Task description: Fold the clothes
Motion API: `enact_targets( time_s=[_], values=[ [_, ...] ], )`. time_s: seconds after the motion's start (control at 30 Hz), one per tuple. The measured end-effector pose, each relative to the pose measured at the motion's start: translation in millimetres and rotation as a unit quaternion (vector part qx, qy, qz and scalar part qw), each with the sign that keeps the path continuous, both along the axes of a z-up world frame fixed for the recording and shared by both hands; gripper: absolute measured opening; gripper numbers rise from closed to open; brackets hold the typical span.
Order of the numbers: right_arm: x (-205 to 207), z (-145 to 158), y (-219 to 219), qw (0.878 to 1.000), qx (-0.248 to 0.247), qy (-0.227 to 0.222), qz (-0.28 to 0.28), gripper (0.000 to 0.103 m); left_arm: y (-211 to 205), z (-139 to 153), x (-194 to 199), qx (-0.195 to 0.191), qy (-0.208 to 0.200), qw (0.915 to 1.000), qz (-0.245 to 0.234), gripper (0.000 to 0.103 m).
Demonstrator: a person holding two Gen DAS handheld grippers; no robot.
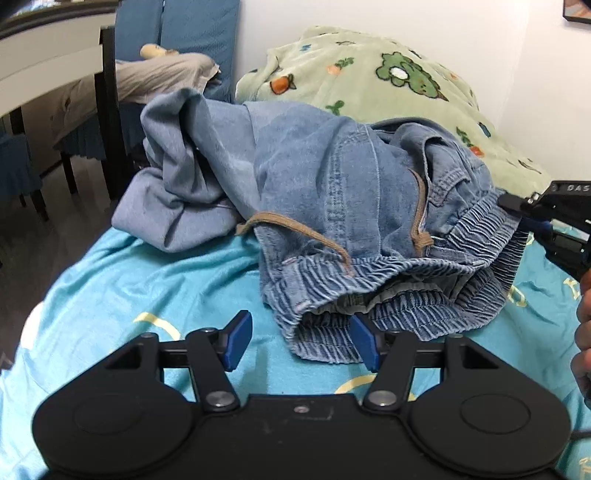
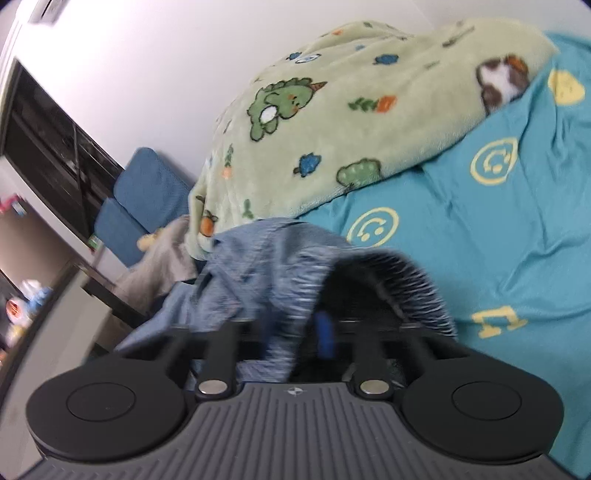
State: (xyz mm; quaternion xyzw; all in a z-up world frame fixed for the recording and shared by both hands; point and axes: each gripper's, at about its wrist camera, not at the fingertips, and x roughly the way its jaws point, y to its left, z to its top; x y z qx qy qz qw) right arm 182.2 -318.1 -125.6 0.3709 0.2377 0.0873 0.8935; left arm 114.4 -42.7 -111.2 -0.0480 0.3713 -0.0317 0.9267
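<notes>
Crumpled blue denim trousers with elastic waistband (image 1: 351, 206) heaped on turquoise bedsheet (image 1: 155, 280). My left gripper (image 1: 301, 341) half open, empty, waistband hem between pads untouched. My right gripper (image 2: 325, 332) clamped on waistband edge. Risk: thin bite slips when lifted; tan drawstring (image 1: 295, 229) snags.

Bed sheet (image 1: 129, 280): teal with yellow smiley prints, wrinkled. Green fleece blanket (image 1: 388, 77) with dinosaur and carrot print bunched at the far end against the white wall (image 1: 369, 18). Blue chair (image 1: 184, 26) left of the bed, grey cloth (image 1: 155, 74) draped over it. Dark frame (image 1: 576, 11) on the wall, top right.
</notes>
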Motion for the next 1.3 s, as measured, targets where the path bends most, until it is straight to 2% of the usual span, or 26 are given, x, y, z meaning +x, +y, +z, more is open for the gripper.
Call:
enact_targets(
  time_s=[0.1, 0.23, 0.43, 0.57, 0.63, 0.73, 0.9, 1.03, 1.13, 1.3],
  values=[
    [-7.1, 12.2, 3.3, 1.000, -0.001, -0.025, 0.008, 0.007, -4.0, -2.9, -0.9, 0.007, 0.003, 1.0000, -0.005, 0.056],
    [-14.9, 23.0, -12.4, 0.998, 0.028, -0.046, -0.027, 0.006, -7.3, -7.2, -1.7, 0.014, 0.006, 0.9999, -0.004, 0.056],
    [-14.9, -1.1, -49.9, 0.993, 0.071, -0.014, -0.095, 0.006, -18.8, -15.1, 5.1, 0.009, 0.009, 0.9997, -0.020, 0.057],
    [-14.3, -10.9, -58.2, 0.990, 0.093, 0.000, -0.105, 0.006, -34.6, -23.0, 5.6, 0.040, 0.005, 0.9984, -0.040, 0.057],
    [-14.0, -10.3, -57.4, 0.990, 0.095, -0.002, -0.104, 0.006, -42.1, -27.0, 6.0, 0.049, 0.000, 0.9973, -0.055, 0.056],
    [-13.5, -6.4, -54.2, 0.992, 0.071, -0.006, -0.100, 0.006, -49.9, -31.3, 8.5, 0.065, -0.015, 0.9961, -0.057, 0.055],
    [-12.9, -10.6, -56.8, 0.992, 0.073, 0.003, -0.101, 0.007, -44.2, -31.4, 20.6, 0.036, 0.000, 0.9986, -0.039, 0.048],
    [-12.8, -9.4, -53.9, 0.993, 0.057, 0.005, -0.100, 0.007, -44.9, -26.5, 29.1, 0.028, 0.012, 0.9990, -0.032, 0.033],
    [-11.5, -10.5, -52.0, 0.994, 0.048, 0.010, -0.101, 0.007, -39.8, -23.1, 39.7, -0.002, 0.039, 0.9991, -0.014, 0.031],
    [-10.1, -15.9, -50.7, 0.994, 0.038, 0.021, -0.105, 0.008, -23.8, -17.5, 52.5, -0.065, 0.079, 0.9946, 0.016, 0.019]
  ],
)
